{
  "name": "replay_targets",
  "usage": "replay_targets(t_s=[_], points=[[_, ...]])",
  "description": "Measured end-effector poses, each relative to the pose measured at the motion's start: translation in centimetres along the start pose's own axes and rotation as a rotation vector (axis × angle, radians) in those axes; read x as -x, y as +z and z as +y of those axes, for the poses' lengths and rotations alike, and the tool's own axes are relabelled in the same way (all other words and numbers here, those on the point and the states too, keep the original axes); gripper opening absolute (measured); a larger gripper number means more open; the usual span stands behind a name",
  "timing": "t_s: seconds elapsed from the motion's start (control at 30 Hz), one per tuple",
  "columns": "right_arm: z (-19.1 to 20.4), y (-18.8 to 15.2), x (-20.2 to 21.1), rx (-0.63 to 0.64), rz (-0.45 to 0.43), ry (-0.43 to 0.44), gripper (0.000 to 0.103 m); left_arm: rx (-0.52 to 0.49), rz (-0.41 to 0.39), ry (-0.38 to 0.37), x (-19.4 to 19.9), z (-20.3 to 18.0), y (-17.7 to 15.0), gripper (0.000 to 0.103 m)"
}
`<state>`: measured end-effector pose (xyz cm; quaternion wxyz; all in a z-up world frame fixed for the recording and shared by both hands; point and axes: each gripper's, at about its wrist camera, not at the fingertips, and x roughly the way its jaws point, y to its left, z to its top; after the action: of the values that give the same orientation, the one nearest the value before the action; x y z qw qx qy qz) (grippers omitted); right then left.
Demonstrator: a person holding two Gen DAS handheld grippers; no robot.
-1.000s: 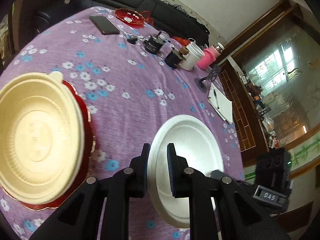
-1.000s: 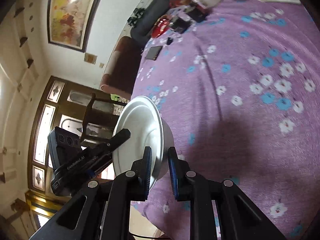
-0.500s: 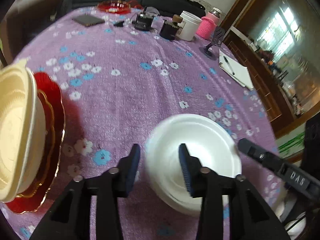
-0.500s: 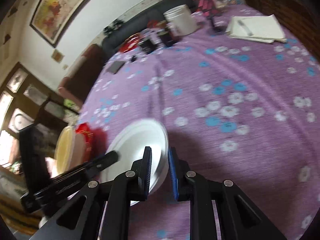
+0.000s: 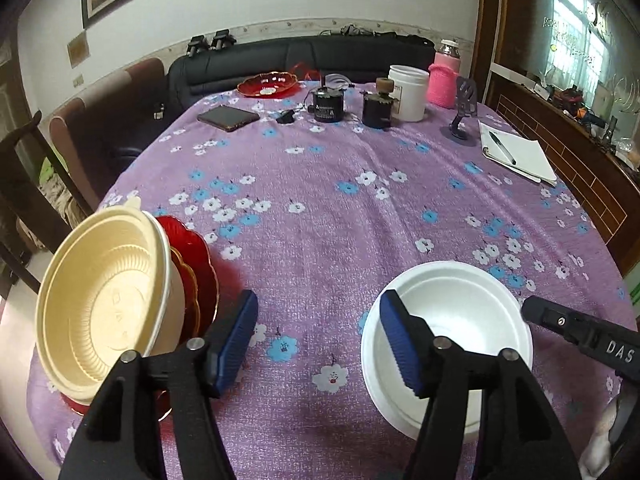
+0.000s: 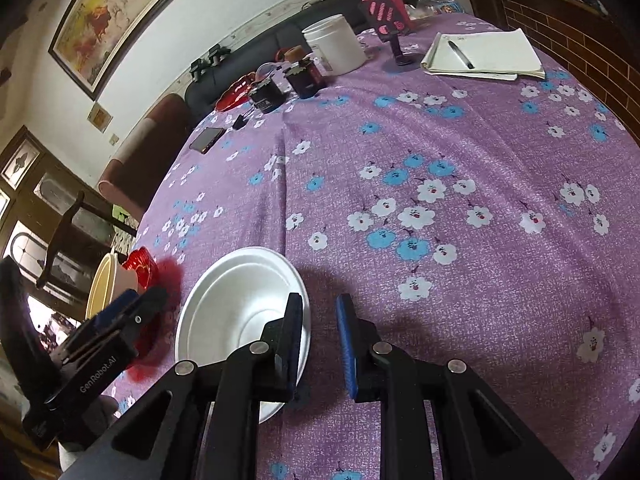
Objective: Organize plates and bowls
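A white foam bowl (image 5: 456, 320) rests on the purple flowered tablecloth near the front edge; it also shows in the right wrist view (image 6: 240, 320). My left gripper (image 5: 320, 340) is wide open and empty, its right finger over the bowl's left rim. My right gripper (image 6: 318, 350) is open and empty, its left finger at the bowl's right rim. A cream bowl (image 5: 100, 300) sits on red plates (image 5: 196, 272) at the left; both show in the right wrist view (image 6: 120, 280).
At the far end stand a red dish (image 5: 267, 84), a phone (image 5: 228, 117), black devices (image 5: 328, 106), a white jar (image 5: 408, 92), a pink bottle (image 5: 444, 78) and a notepad with pen (image 5: 516, 154). A sofa and chairs lie beyond.
Both grippers were shut on the tilted white bowl. The bowl came down flat on the cloth, and both grippers opened and let it go.
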<state>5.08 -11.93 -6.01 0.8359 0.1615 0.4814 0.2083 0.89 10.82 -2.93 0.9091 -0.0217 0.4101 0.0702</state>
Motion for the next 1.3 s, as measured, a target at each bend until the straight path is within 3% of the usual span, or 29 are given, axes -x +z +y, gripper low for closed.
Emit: replay_targets(t_s=[0.2, 0.4, 0.63, 1.07, 1.3], points=[[0.9, -0.4, -0.5, 0.063, -0.01, -0.057, 0.02, 0.01, 0.011, 0.007, 0.0, 0.5, -0.1, 0.065], [0.9, -0.4, -1.2, 0.093, -0.016, -0.11, 0.027, 0.014, 0.013, 0.009, -0.1, 0.7, -0.1, 0.065], [-0.6, -0.2, -2.0, 0.098, -0.028, -0.219, 0.027, 0.089, 0.003, 0.003, 0.3, 3.0, 0.3, 0.067], [-0.8, -0.2, -2.0, 0.082, -0.029, -0.222, 0.027, 0.125, 0.018, -0.027, 0.0, 3.9, 0.3, 0.068], [-0.4, -0.2, -1.6, 0.064, -0.046, -0.147, 0.03, 0.132, 0.054, -0.076, -0.8, 3.5, 0.0, 0.068]])
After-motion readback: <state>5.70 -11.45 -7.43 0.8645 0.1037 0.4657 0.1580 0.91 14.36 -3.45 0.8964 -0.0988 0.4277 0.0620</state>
